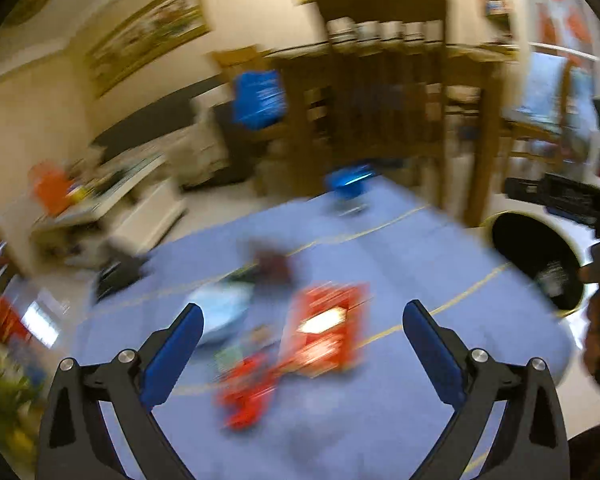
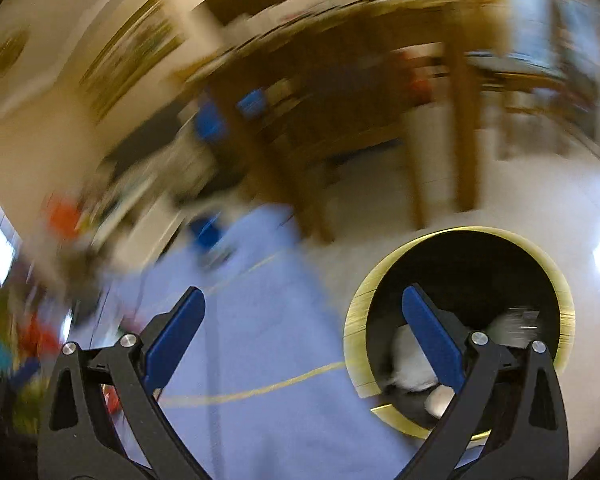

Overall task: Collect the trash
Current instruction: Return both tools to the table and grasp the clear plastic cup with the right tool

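We see both views badly smeared w/ motion blur, so most detail is lost. In the left wrist view the left gripper (image 1: 303, 322) has its jaws spread wide w/ nothing between the blue pads; it hangs over a pale blue mat (image 1: 380, 248) on the floor. On the mat, approx. at its near middle, lies a red box (image 1: 324, 330), and just beside it toward the near edge a crumpled red wrapper (image 1: 246, 392); a whitish-blue item (image 1: 220, 312) sits left of the box, and a dark reddish lump (image 1: 274, 266) behind it, neither one identifiable. A small blue object (image 1: 348, 184) stands near the mat's far edge. The round bin (image 1: 538, 266), black inside w/ a yellowish rim, sits off the mat's right edge, partly cut off by a dark sleeve. In the right wrist view the right gripper (image 2: 303, 320) is likewise wide open and empty, and its right finger overlaps the bin (image 2: 460, 264). Inside the bin we make out white crumpled trash (image 2: 410, 364), partly hidden by that finger.
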`<state>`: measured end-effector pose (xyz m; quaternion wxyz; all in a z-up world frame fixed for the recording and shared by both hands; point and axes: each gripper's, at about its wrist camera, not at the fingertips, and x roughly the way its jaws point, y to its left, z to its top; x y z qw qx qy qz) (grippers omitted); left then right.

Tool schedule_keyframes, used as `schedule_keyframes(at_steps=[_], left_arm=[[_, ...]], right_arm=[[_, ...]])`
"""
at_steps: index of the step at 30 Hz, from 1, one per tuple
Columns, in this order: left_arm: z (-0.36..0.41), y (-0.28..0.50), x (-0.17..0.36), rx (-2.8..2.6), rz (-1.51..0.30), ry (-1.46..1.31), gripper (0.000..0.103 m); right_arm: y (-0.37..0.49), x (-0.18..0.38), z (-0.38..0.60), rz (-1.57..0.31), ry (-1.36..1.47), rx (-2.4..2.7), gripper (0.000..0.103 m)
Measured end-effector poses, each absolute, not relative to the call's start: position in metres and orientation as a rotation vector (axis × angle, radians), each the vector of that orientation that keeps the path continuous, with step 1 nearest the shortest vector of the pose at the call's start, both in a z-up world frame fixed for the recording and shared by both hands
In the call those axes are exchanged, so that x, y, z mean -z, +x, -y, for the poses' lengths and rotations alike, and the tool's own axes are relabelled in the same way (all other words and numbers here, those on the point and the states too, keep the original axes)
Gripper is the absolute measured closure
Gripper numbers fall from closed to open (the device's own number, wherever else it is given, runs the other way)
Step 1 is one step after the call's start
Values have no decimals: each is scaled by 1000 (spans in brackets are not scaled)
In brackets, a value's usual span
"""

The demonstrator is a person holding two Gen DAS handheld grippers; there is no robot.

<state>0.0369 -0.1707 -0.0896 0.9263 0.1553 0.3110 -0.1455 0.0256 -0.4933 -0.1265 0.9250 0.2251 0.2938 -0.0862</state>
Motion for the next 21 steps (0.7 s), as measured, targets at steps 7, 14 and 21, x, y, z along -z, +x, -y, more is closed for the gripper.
schedule_keyframes(at_steps=[7,14,21], left_arm=[[38,54,126,61,-768,226,6],[-20,47,140,21,-810,147,6],[-41,49,151,39,-819,89,6]], right_arm=[[71,157,351,-768,353,-118,6],[91,168,297,-862,354,-73,6],[58,153,260,-856,184,-114,23]])
